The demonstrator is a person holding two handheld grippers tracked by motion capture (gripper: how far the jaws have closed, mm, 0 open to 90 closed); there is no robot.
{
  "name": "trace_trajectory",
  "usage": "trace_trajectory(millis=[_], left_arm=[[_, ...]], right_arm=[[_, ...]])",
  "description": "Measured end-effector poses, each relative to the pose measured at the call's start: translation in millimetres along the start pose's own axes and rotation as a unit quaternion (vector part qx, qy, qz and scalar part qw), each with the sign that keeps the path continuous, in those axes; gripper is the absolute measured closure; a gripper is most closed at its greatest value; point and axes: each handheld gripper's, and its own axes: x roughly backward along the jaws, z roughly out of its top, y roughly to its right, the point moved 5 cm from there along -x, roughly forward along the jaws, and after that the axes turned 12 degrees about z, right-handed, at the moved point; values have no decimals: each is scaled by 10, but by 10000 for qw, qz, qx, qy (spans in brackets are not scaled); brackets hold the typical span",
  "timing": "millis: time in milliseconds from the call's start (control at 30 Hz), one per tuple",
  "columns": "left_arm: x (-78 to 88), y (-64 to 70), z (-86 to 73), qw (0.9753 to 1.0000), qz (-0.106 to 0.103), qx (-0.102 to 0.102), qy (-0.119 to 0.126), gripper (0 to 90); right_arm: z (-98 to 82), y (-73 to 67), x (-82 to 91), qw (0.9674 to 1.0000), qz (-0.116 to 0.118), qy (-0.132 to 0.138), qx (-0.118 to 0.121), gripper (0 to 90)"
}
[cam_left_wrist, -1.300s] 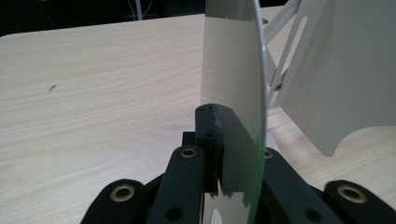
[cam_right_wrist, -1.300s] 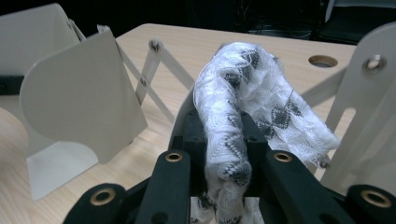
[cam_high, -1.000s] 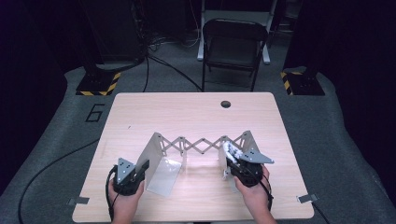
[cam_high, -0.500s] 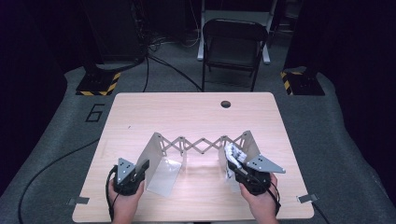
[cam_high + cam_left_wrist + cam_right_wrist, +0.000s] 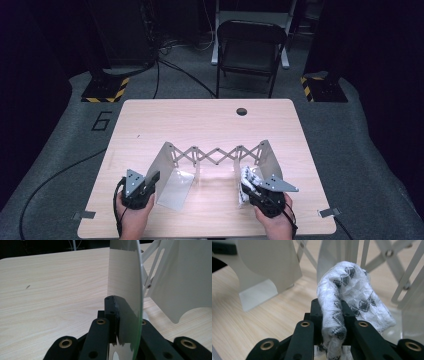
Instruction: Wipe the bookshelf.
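Left tool [image 5: 151,178] is clamped on the near edge of the left end panel [image 5: 167,172] of a white expanding scissor rack [image 5: 215,154]. In the left gripper view the thin panel [image 5: 127,290] stands upright, edge-on, pinched tight between the two black jaws, with bare wood of the tabletop [image 5: 50,285] beyond it. Left hand [image 5: 132,215] sits at the near tabletop edge.

Right tool [image 5: 248,186] grips a white cloth with dark diamond pattern [image 5: 247,181]. In the right gripper view the cloth [image 5: 347,300] is bunched between the jaws and bulges up and over them, draping toward the right. It sits just in front of the rack's right end panel [image 5: 270,159], close to the crossed slats [image 5: 392,262]; whether it touches them, cannot tell. Right hand [image 5: 274,220] also comes in from the near edge.

The rack stands stretched out across the middle of the tabletop [image 5: 200,120], lattice running between both end panels. A dark round hole [image 5: 242,111] is in the far part of the tabletop. A black folding chair [image 5: 247,50] stands on the floor beyond.
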Motion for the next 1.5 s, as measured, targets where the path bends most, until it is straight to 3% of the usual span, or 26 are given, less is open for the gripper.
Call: trace_trajectory(millis=[167, 333, 500, 700, 967, 1100, 1167, 1300, 1500], left_arm=[[-2, 1, -1, 10000, -4, 5, 13, 881], [-1, -2, -3, 10000, -14, -3, -11, 881], [-2, 0, -3, 10000, -22, 0, -17, 881], [1, 7, -3, 10000, -26, -7, -27, 877], [7, 20, -3, 10000, -73, 18, -23, 868], [24, 35, -6, 9999, -144, 16, -65, 856], [30, 45, -8, 9998, -177, 25, -58, 849], [47, 60, -10, 9997, -235, 40, -68, 836], [85, 105, -14, 9991, -404, -8, -100, 811]], right_arm=[[-147, 60, -97, 9997, -18, -178, -143, 777], [-116, 41, -73, 9998, -18, -127, -136, 777], [115, -60, 110, 9996, 20, 273, 9, 777], [464, -196, 347, 9968, 41, 753, 270, 777], [754, -440, 431, 9916, 177, 1166, 537, 776], [758, -545, 290, 9922, 198, 961, 763, 776], [693, -558, 182, 9926, 23, 755, 956, 776], [537, -475, 29, 9934, -278, 379, 1042, 776], [401, -332, -37, 9923, -661, 183, 1028, 776]])
